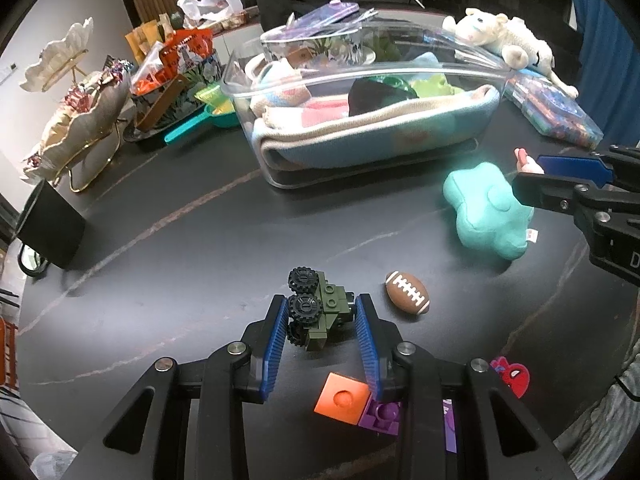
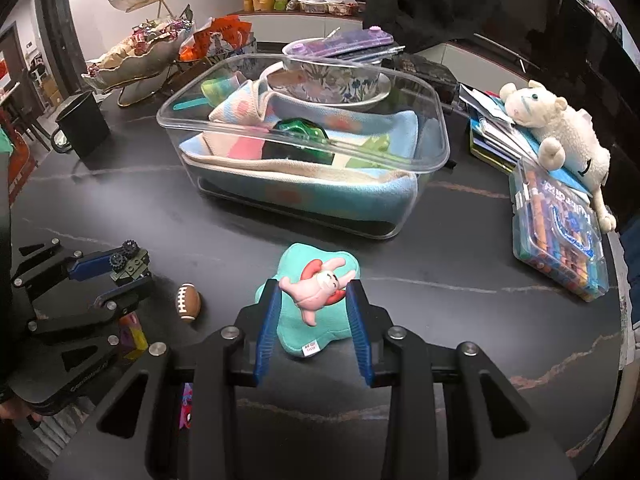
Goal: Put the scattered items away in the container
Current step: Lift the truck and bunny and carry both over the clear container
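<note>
Your dark worktop (image 1: 160,264) carries a clear plastic container (image 2: 400,216) lined with a pastel blanket. Just in front of it lies a teal plush (image 1: 486,216). Your right claw (image 2: 314,304) is clamped on a pink figurine (image 2: 316,286) above that plush; your left claw (image 1: 322,316) is clamped on a green wheeled brick car (image 1: 320,312), farther from the container, beside a small football (image 1: 407,297).

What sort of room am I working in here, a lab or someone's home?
Most likely a home living or dining area. The dark marble-look table holds a shell-shaped candy dish, a plush lamb and a clear toy bin.
</note>
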A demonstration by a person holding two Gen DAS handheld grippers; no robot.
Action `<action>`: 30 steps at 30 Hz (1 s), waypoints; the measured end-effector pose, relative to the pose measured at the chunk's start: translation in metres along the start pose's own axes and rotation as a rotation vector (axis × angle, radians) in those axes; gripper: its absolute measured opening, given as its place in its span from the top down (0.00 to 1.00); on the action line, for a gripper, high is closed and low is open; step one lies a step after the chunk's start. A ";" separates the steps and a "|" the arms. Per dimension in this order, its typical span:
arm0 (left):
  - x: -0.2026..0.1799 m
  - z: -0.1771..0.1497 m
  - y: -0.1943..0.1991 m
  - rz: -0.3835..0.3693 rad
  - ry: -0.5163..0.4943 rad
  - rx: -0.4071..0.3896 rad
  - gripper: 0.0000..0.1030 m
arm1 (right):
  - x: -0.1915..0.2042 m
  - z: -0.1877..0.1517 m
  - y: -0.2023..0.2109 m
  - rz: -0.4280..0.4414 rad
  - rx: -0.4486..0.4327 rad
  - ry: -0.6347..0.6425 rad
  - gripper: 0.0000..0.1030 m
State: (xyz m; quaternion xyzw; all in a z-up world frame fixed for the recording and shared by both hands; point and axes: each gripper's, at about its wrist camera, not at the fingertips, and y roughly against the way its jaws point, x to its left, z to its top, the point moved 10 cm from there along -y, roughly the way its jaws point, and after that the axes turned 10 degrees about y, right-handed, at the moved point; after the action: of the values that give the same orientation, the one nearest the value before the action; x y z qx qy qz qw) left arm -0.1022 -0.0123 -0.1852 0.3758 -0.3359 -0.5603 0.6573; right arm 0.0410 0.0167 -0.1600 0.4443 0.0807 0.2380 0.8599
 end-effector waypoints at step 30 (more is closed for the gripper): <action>-0.002 0.029 0.041 0.005 -0.023 -0.092 0.70 | -0.001 0.013 0.036 0.008 -0.047 0.007 0.70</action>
State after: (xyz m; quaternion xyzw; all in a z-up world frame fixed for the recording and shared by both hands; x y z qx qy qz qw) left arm -0.1081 -0.0100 -0.1352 0.3377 -0.3182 -0.5779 0.6714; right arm 0.0323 0.0244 -0.1235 0.4235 0.0764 0.2446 0.8689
